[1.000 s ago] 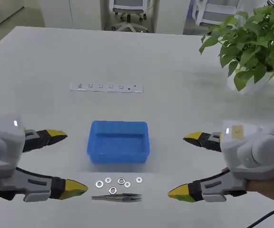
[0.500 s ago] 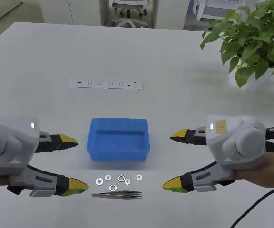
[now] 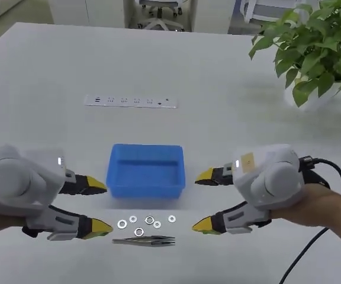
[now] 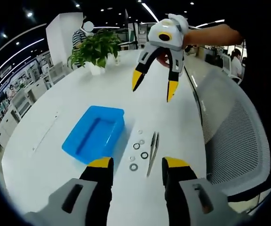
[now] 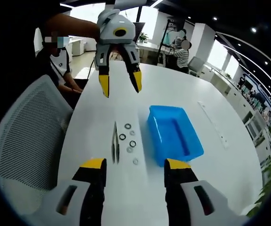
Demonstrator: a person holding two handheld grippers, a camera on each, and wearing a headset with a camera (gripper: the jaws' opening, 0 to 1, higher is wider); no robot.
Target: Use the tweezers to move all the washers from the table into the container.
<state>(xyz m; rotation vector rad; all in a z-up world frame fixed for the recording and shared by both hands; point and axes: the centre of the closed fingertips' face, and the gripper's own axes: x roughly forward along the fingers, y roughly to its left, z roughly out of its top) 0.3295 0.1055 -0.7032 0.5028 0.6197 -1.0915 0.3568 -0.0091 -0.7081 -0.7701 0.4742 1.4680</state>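
Head view: on a white table, the left gripper and right gripper hover with jaws spread wide, flanking a blue container. The washers lie loose on the table just in front of the container, with the tweezers flat beside them on the near side. A power strip and a potted plant sit farther back.

Left gripper view: its jaws stand apart above the tweezers and washers. The right gripper faces it, jaws parted.

Right gripper view: its jaws are likewise parted. Tweezers, washers and container lie ahead, and the left gripper hangs beyond them.
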